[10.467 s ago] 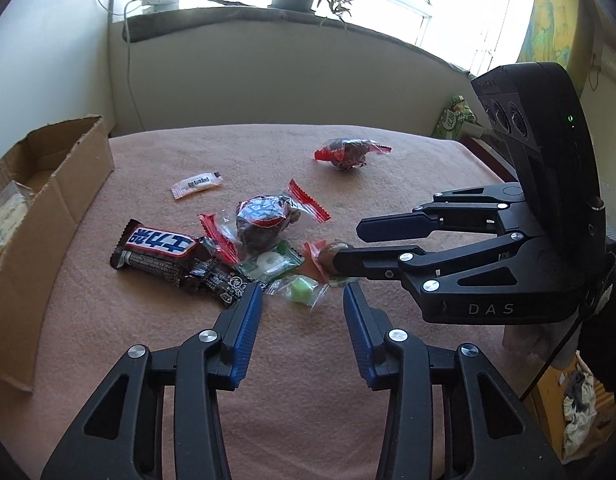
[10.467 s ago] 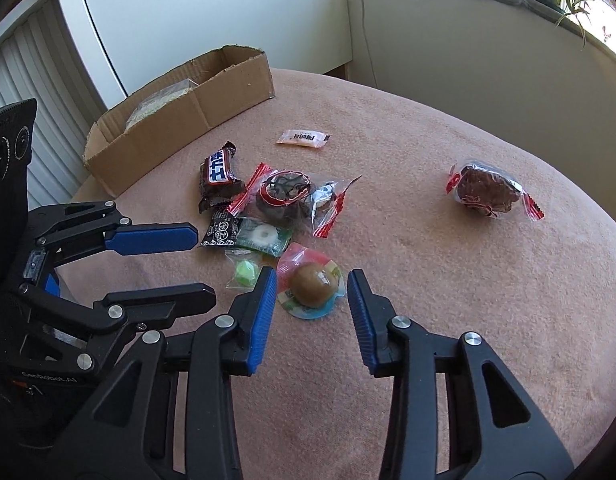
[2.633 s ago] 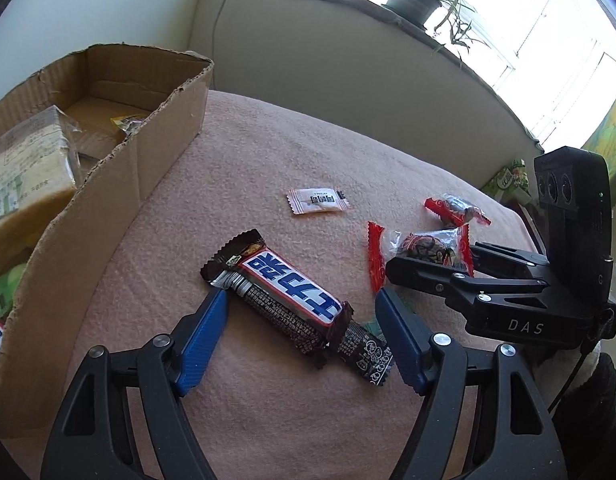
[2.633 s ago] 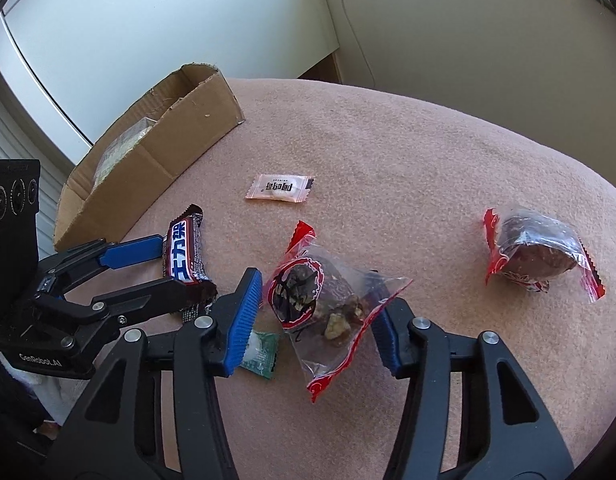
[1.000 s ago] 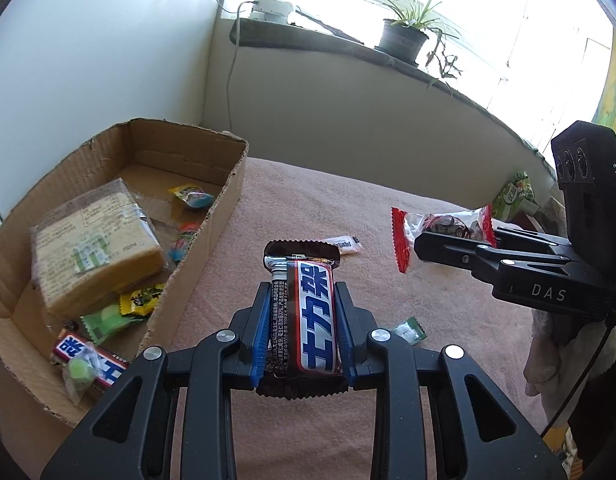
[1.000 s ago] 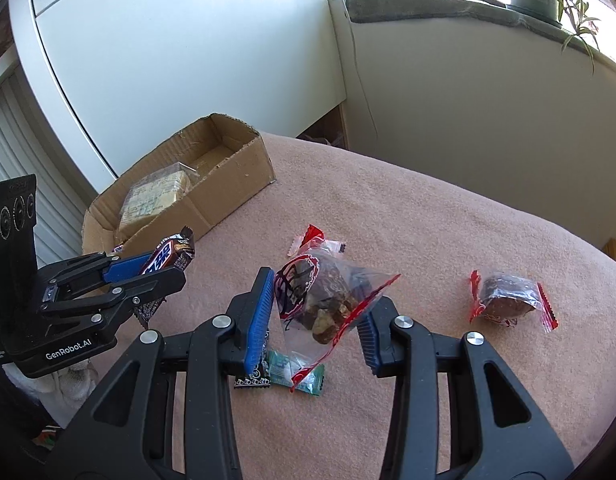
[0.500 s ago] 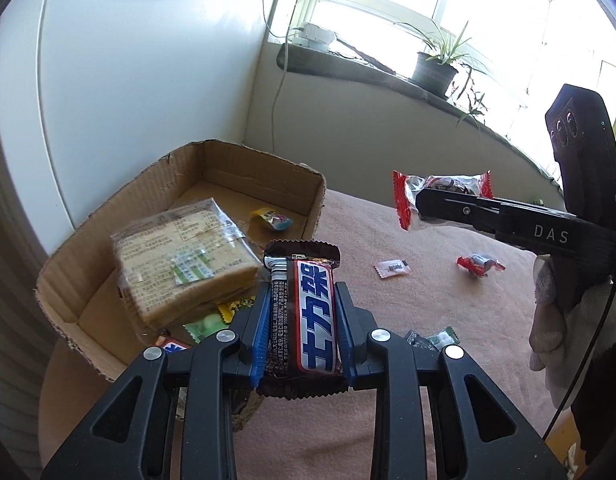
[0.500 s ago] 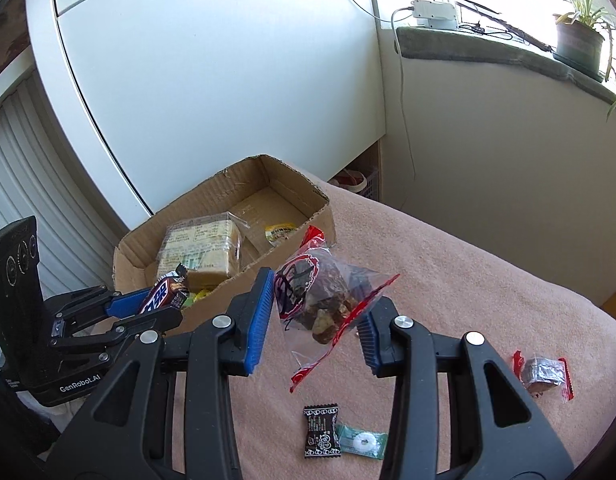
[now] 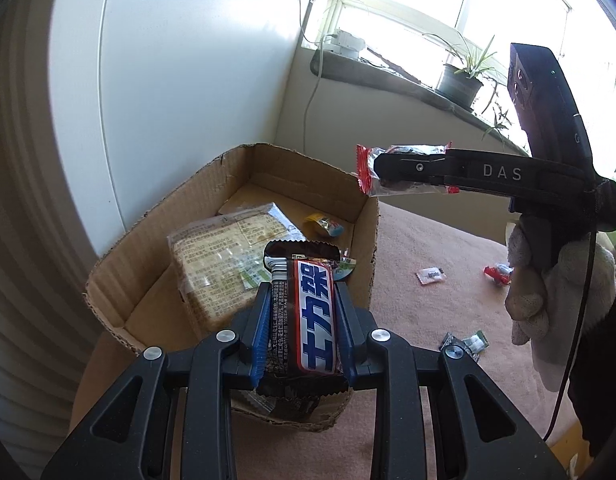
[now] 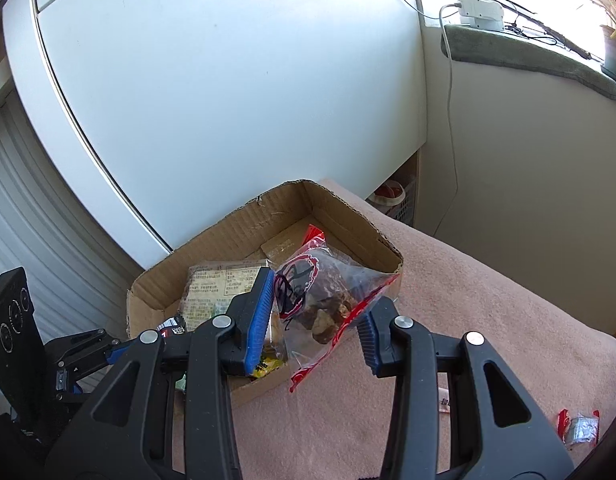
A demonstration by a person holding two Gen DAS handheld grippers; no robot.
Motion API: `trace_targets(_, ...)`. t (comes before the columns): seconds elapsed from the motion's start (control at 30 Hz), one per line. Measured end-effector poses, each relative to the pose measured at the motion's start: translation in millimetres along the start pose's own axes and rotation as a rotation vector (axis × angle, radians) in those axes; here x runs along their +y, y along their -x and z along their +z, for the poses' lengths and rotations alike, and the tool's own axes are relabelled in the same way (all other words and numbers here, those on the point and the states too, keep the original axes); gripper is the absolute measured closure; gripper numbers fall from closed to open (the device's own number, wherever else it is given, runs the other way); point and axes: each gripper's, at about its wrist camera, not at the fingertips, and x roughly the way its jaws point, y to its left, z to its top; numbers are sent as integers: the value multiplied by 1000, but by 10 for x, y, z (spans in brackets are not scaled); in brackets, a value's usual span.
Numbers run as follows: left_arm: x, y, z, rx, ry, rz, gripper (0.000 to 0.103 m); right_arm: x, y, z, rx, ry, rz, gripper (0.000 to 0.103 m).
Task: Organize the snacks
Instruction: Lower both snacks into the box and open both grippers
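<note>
I carry a chocolate bar (image 9: pixel 308 320) clamped in my left gripper (image 9: pixel 303 320) and a red-edged snack bag (image 10: pixel 324 300) pinched in my right gripper (image 10: pixel 320 312) above the cardboard box (image 9: pixel 372 232) at twelve o'clock, seemingly poised to drop both inside.

A brown chocolate bar (image 9: pixel 308 316) with a red, white and blue label sits lengthwise, pinched at its sides above the near end of an open cardboard box (image 9: pixel 372 248). A clear, red-edged bag of dark snack pieces (image 10: pixel 324 300) hangs tilted over the box's far half. A large wrapped biscuit pack (image 9: pixel 211 264) lies inside.
</note>
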Motion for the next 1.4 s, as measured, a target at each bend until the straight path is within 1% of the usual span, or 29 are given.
trace_targets(0.2,80,-20,2,5,7,15,75,102,-241,97,26,19,3,62)
trace_targets(0.4,82,-50,9,10,2,25,75,165,-455,143,55,34,4,62)
trace_targets(0.73,97,-68,23,15,10,29,75,235,-602,170,76,41,22,61)
trace_targets(0.8,100,-63,25,14,13,28,74,250,-604,176,76,46,26,60)
trace_targets(0.83,99,-56,29,11,13,29,73,258,-604,178,77,49,27,59)
trace_targets(0.87,100,-49,33,9,13,29,67,265,-602,182,78,52,25,53)
trace_targets(0.9,100,-39,37,5,13,30,57,269,-598,183,77,54,20,42)
trace_targets(0.93,96,-29,41,1,11,33,52,272,-588,183,71,56,17,37)
trace_targets(0.97,94,-20,44,-3,8,37,45,274,-573,183,62,57,14,29)
trace_targets(1.0,89,-10,44,-6,4,42,42,274,-556,184,53,56,10,23)
trace_targets(1.03,85,-2,43,-8,0,45,40,270,-539,187,46,52,5,22)
trace_targets(1.1,82,11,44,-10,-6,51,33,253,-507,196,35,40,1,13)
trace_targets(1.27,67,32,39,-13,-7,66,32,223,-431,205,26,32,-17,13)
trace_targets(1.4,42,60,26,-15,-9,63,32,204,-351,188,23,31,-24,13)
